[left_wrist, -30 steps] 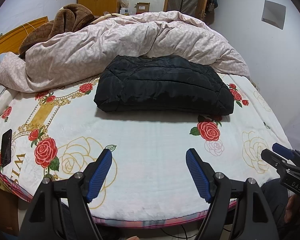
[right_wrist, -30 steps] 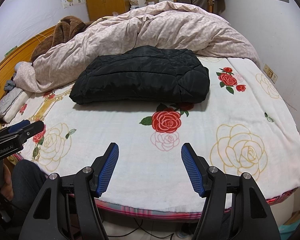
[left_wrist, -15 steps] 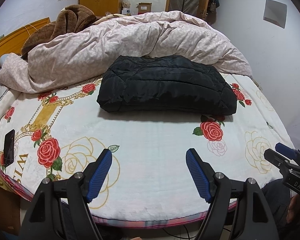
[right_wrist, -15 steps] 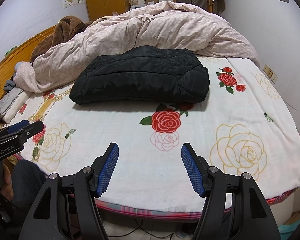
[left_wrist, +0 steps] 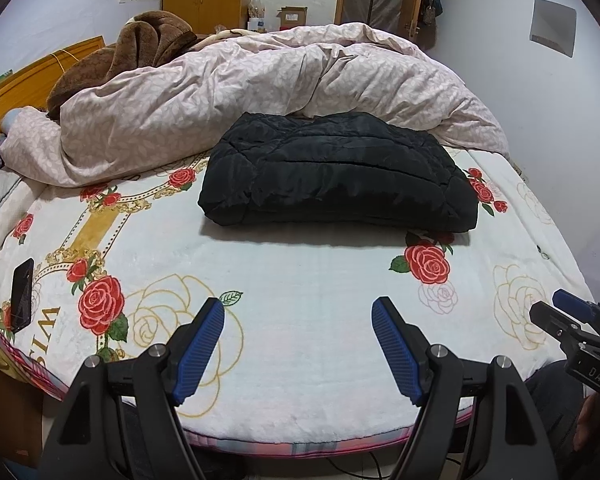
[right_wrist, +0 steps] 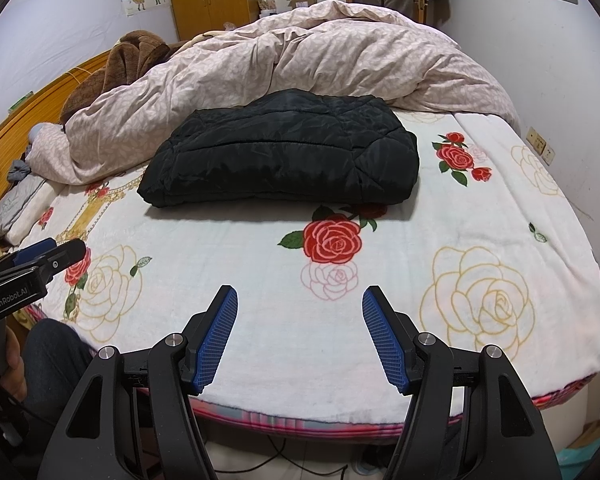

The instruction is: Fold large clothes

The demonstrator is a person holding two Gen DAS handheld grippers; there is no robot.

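A black quilted jacket (left_wrist: 340, 172) (right_wrist: 284, 156) lies folded into a thick rectangle in the middle of the bed, just in front of the duvet. My left gripper (left_wrist: 298, 312) hangs open over the near edge of the bed, well short of the jacket, with nothing between its blue pads. My right gripper (right_wrist: 300, 300) is also open and empty, over the same near edge. Each gripper shows at the side of the other's view: the right one (left_wrist: 572, 320), the left one (right_wrist: 40, 260).
A white blanket with roses (left_wrist: 300, 280) covers the bed. A rumpled pink duvet (left_wrist: 260, 92) and a brown blanket (left_wrist: 140, 48) are piled behind the jacket. A black phone (left_wrist: 22, 294) lies near the left edge. Wooden headboard at left, wall at right.
The left wrist view has shifted slightly, so the jacket sits a little further right and lower in it. Both grippers stay open; the jacket has not moved.
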